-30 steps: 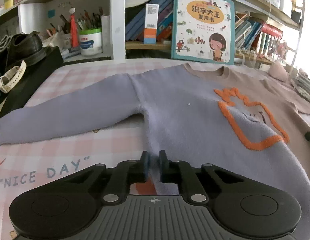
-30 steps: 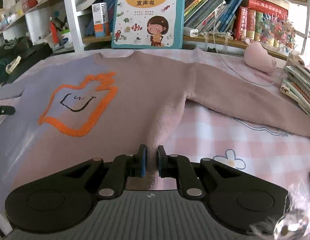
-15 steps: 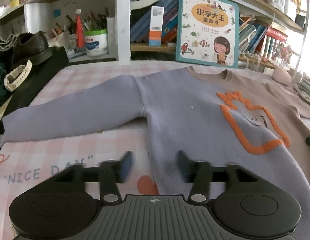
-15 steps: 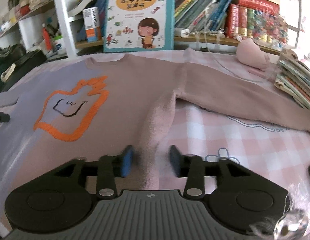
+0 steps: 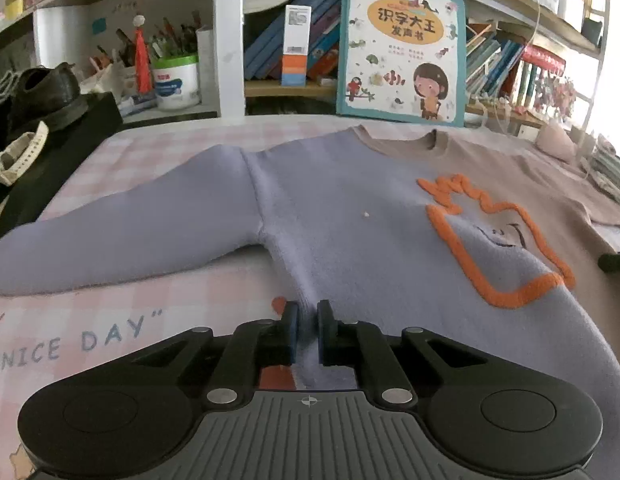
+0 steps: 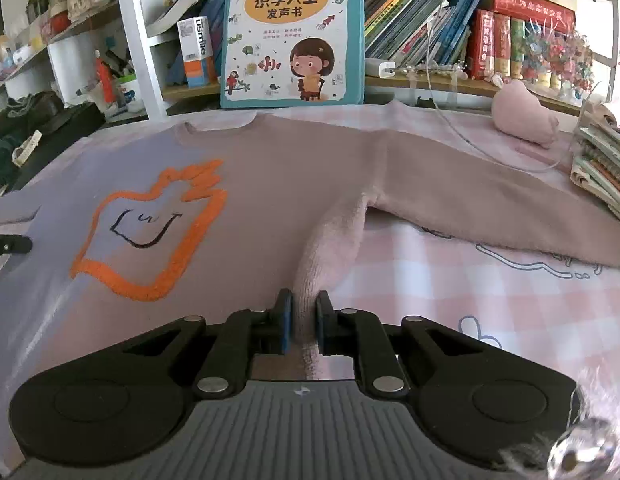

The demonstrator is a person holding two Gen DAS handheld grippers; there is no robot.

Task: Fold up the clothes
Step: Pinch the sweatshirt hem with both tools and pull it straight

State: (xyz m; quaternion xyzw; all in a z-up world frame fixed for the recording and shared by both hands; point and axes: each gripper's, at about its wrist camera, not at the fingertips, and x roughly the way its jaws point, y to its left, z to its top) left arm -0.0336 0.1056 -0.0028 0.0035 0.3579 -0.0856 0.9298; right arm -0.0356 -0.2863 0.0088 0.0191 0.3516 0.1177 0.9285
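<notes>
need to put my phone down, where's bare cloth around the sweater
Bare checked cloth lies below the purple sleeve by the NICE DAY print, and below the pink sleeve. Crowded: book stack, far right.

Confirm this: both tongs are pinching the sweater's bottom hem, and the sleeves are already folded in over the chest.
Not quite. Both tongs, left and right, pinch the sweater, but the sleeves are not folded; both wrist views show them spread out flat to either side.

A pink checked cloth printed "NICE DAY" covers the counter (image 5: pixel 110 320). On it a sweater (image 5: pixel 349 232) lies spread flat, sleeves outstretched
</notes>
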